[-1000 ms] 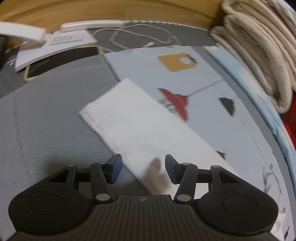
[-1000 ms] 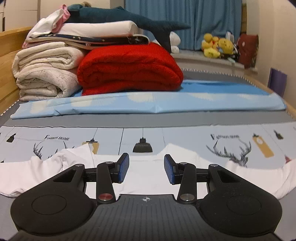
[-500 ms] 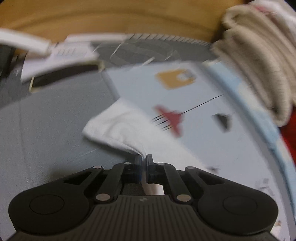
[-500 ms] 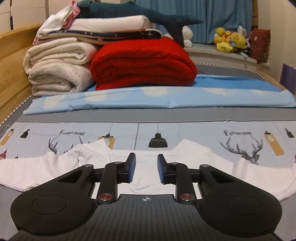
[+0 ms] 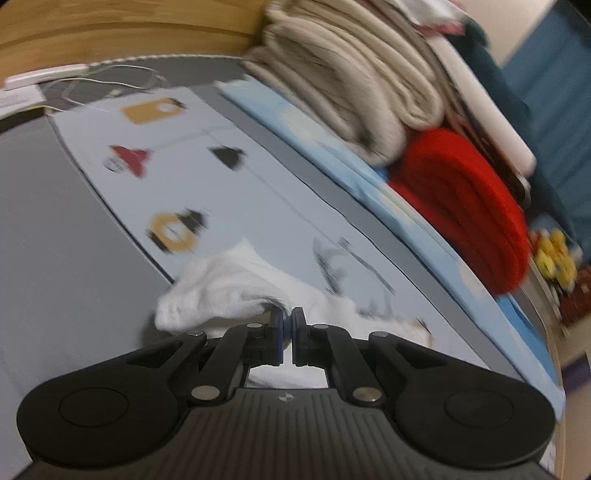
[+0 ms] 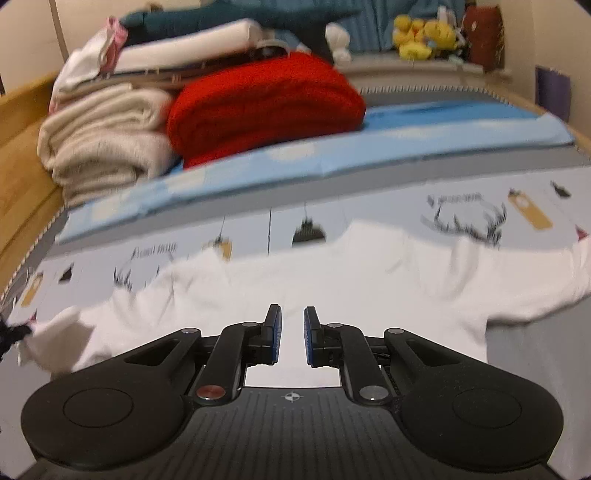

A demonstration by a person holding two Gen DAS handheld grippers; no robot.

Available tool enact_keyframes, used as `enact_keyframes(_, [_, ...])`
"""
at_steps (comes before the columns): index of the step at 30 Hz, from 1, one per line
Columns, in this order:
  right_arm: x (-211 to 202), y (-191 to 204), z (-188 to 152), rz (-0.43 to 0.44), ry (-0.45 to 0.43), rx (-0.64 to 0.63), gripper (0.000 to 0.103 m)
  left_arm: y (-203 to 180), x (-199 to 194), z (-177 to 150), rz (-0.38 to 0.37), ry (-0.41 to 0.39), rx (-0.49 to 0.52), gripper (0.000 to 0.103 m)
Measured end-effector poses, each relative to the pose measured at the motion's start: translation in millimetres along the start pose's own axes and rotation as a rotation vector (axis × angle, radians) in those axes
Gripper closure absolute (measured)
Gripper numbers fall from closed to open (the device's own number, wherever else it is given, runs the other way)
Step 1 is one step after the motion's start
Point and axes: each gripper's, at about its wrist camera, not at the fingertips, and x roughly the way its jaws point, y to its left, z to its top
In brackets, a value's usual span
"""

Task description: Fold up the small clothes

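Nearest the left camera: the left gripper has its blue pads pressed together on the cuff of a white sleeve, which bunches up off the bed just ahead of the fingers.
Nearest the right camera: the right gripper has been drawing its jaws together, with a narrow gap left; the white shirt lies flat beneath, and whether the pads touch the cloth cannot be told.
Shirt, right view only: body and both sleeves spread across the printed sheet; at the far left edge the lifted sleeve end shows.
Left view only: a white cable and the wooden bed frame beyond the sheet.
Farther back, both views: a beige folded blanket beside a red blanket on a blue cover.
Farthest, right view: yellow plush toys against blue curtains.
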Motion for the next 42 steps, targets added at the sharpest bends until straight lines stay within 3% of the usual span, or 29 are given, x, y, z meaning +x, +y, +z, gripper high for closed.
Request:
enact_keyframes(5, [5,5,-17,0.023,0.048,-0.007,0.090,-29,3,-33,-0.060,0.002,0.053,0.099])
enact_keyframes(12, [29,2,-15,0.023,0.081,-0.002,0.090,-79,17,-39,-0.161,-0.048,0.090,0.099])
enact_keyframes(15, [42,2,-7,0.013,0.092,-0.012,0.090,-115,23,-50,-0.255,-0.043,0.162,0.099])
enact_keyframes(17, [52,2,-2,0.021,0.105,-0.003,0.090,-141,27,-63,-0.356,0.006,0.223,0.099])
enact_keyframes(18, [57,2,0,0.026,0.115,0.008,0.090,-153,33,-70,-0.429,0.075,0.252,0.096])
enact_keyframes(20, [66,2,4,0.048,0.135,0.026,0.088,-170,51,-84,-0.575,0.283,0.300,0.055])
enact_keyframes(21, [70,2,5,0.063,0.146,0.039,0.088,-172,55,-87,-0.587,0.322,0.317,0.048])
enact_keyframes(24, [81,-2,6,0.088,0.179,0.086,0.079,-160,64,-78,-0.460,0.267,0.324,0.044])
enact_keyframes(27, [89,-3,5,0.078,0.204,0.096,0.077,-134,78,-61,-0.297,0.228,0.243,0.046])
enact_keyframes(30, [99,1,0,0.070,0.233,0.092,0.074,-111,92,-52,-0.101,0.227,0.191,0.046])
enact_keyframes(32, [106,6,-3,0.070,0.247,0.089,0.071,-96,97,-46,-0.016,0.227,0.148,0.046])
enact_keyframes(36, [117,23,-9,0.081,0.264,0.045,0.069,-69,103,-28,0.068,0.213,0.049,0.045])
enact_keyframes(42, [133,45,-18,0.068,0.283,-0.059,0.065,-49,101,-10,0.096,0.201,-0.010,0.045])
